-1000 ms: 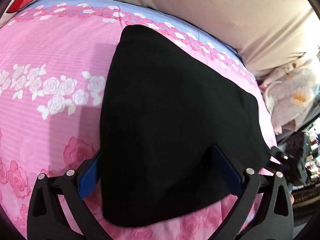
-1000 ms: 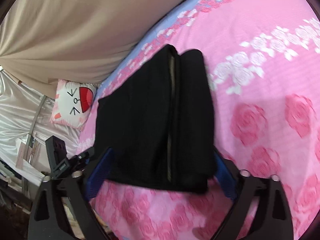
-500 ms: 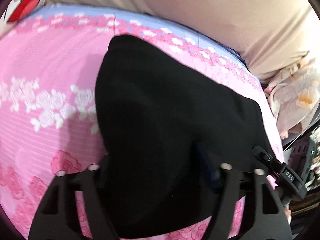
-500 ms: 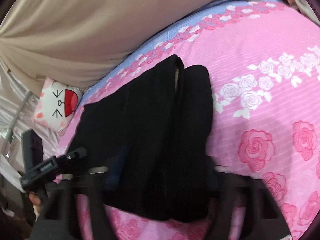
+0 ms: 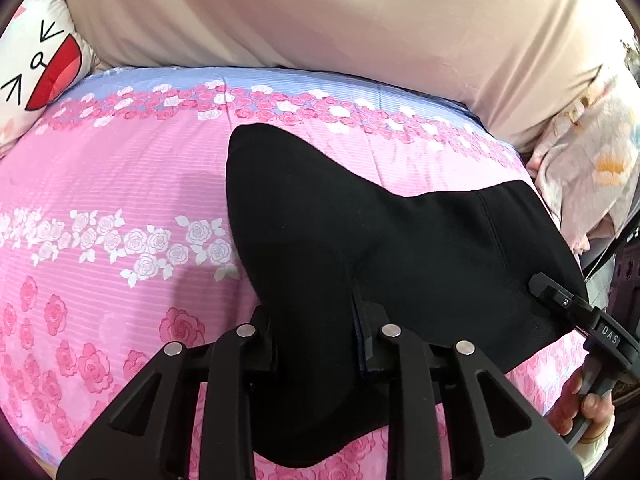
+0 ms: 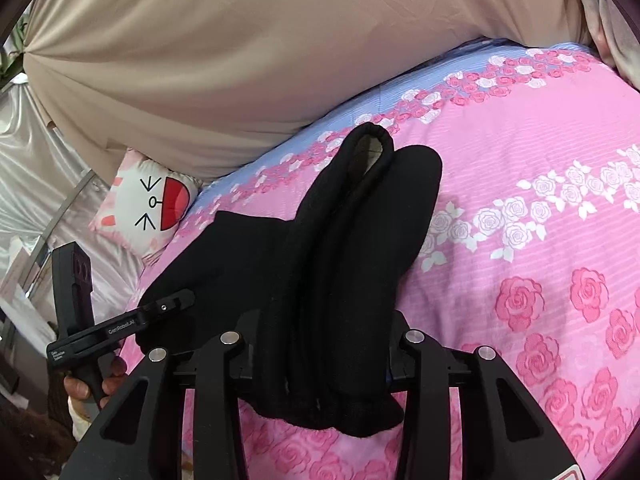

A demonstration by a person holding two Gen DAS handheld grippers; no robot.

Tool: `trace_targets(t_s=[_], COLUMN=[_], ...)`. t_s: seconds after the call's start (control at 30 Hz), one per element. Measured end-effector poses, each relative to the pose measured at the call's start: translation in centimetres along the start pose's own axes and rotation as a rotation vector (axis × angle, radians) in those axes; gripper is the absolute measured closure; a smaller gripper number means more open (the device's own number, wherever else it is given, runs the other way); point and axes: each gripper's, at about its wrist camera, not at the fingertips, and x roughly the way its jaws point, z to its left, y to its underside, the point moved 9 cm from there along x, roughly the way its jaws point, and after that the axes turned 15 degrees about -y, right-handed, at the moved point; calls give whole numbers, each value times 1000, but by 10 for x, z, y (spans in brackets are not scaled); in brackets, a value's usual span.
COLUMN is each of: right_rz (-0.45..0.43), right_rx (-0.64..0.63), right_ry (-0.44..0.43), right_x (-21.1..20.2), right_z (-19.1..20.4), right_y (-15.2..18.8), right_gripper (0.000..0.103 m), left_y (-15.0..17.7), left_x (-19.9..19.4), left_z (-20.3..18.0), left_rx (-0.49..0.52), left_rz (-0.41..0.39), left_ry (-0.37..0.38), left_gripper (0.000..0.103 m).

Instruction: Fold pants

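Note:
Black pants point(image 5: 400, 232) lie folded lengthwise on the pink rose bedspread point(image 5: 100, 184). My left gripper point(image 5: 316, 316) is closing, and its pads pinch a bunched edge of the cloth and lift it off the bed. My right gripper point(image 6: 326, 320) is closing too, with the thick rolled end of the pants point(image 6: 352, 240) squeezed between its jaws and raised. The far end still rests on the bedspread point(image 6: 540, 160). Each wrist view shows the other gripper's finger against the cloth at the side.
A beige curtain point(image 5: 320, 20) hangs behind the bed. A white cartoon-face pillow point(image 6: 152, 204) lies at the bed's far corner. Pale floral bedding point(image 5: 592, 168) is heaped at the right. A hand point(image 5: 588, 408) holds the right gripper's handle.
Both grippers went from wide open around the pants' near edge to closed on the cloth. They have risen, and the fabric now bunches and lifts between the jaws.

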Motion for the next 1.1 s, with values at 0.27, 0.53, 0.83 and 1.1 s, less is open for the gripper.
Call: trace_targets(t_s=[0.27, 0.53, 0.83, 1.1], right_rz=[5, 3, -39, -72], right_rx=[24, 26, -38, -78], right_ry=[-1, -11, -47, -64], right_x=[-18, -30, -56, -74], right_z=[2, 9, 38, 57], right_y=[16, 25, 17, 8], right_gripper=[65, 65, 65, 65], left_y=[10, 20, 14, 2], left_x=[-16, -30, -70, -99], left_z=[-5, -9, -15, -19], left_rx=[18, 37, 46, 52], left_rz=[5, -10, -80, -144], left_ry=[26, 16, 62, 91], left_gripper=[79, 79, 80, 80])
